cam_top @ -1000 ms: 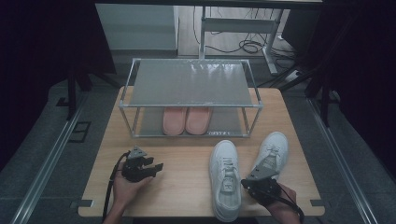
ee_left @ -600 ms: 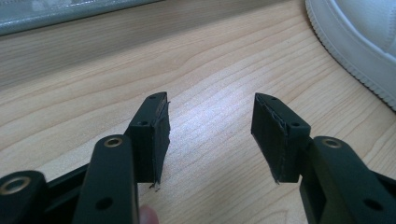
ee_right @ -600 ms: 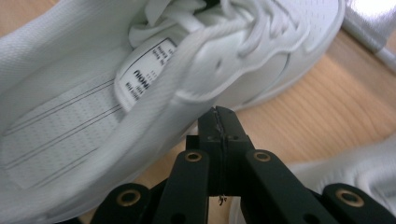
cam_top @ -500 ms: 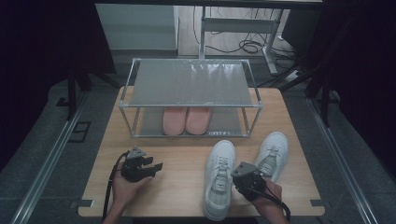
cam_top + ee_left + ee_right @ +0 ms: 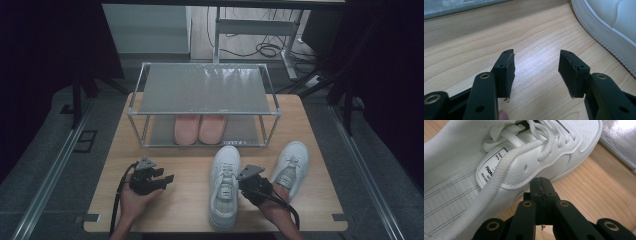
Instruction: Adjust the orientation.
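Now the right claw [image 5: 541, 182], pressed together and empty, nudges the left sneaker's [image 5: 223, 185] side; next, spread and grip its collar. Left claw [image 5: 536, 72] rests spread.

Lab: dark curtains [image 5: 45, 45], floor cables [image 5: 260, 49], rails [image 5: 50, 170].
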